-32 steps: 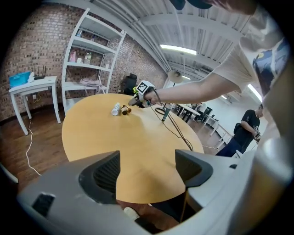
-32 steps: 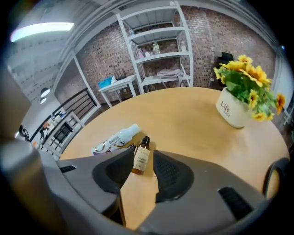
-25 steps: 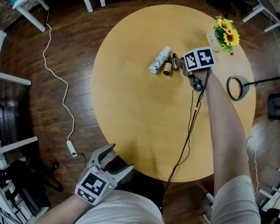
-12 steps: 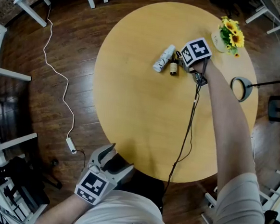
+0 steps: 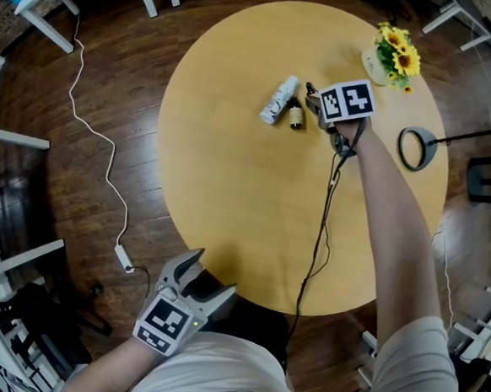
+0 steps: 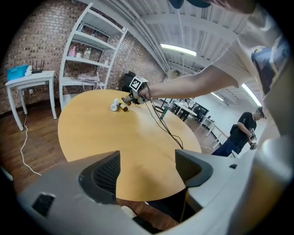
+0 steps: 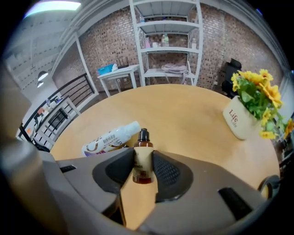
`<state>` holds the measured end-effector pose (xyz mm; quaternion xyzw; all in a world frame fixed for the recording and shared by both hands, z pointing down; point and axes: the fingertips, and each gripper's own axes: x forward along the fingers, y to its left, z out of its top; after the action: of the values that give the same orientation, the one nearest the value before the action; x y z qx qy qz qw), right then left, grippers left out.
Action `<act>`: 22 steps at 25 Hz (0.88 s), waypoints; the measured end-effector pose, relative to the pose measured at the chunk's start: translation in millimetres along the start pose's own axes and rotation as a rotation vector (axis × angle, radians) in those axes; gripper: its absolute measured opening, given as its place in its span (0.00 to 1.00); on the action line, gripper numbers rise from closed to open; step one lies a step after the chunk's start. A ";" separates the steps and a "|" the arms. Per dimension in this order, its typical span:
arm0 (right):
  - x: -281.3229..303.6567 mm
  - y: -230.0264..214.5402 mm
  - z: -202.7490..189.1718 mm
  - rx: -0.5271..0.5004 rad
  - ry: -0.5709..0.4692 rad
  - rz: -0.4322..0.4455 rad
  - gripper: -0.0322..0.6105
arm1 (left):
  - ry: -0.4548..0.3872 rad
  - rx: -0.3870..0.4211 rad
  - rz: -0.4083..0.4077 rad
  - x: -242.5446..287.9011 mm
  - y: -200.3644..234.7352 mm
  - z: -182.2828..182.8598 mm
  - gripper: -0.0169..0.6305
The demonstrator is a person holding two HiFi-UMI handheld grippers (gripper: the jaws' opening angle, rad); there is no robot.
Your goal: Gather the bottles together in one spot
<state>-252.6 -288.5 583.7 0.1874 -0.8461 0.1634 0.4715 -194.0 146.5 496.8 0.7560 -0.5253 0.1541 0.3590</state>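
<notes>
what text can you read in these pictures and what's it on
"Life": on the pot; a smaller line under it is too small to read.
Print and a barcode on the white bottle: too blurred to read.
Label on the brown bottle: too blurred to read.

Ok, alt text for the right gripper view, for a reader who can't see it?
The right gripper, whose jaws have just been closing, grips a small amber bottle with a black cap, upright on the wooden table. A white bottle lies on its side behind it to the left, and a white pot of yellow flowers stands at right.
</notes>
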 end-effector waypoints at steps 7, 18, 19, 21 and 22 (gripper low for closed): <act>-9.2 -0.5 -54.9 0.071 0.107 -0.047 0.30 | 0.006 0.035 -0.034 8.7 1.5 10.2 0.56; -62.5 62.5 -107.0 0.153 0.015 0.011 0.30 | -0.053 0.079 -0.093 27.2 28.6 56.9 0.56; -76.1 73.6 -108.4 0.135 -0.024 0.029 0.30 | -0.070 0.081 -0.108 29.9 32.3 68.6 0.56; -110.6 95.7 -112.2 0.115 -0.104 0.057 0.30 | -0.102 0.077 -0.167 35.5 33.9 95.5 0.55; -130.2 106.0 -115.3 0.110 -0.139 0.063 0.30 | -0.117 0.070 -0.210 38.2 31.7 109.9 0.53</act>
<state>-154.5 -122.1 519.1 0.1972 -0.8719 0.2110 0.3953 -223.2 36.9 455.8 0.8266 -0.4576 0.0898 0.3152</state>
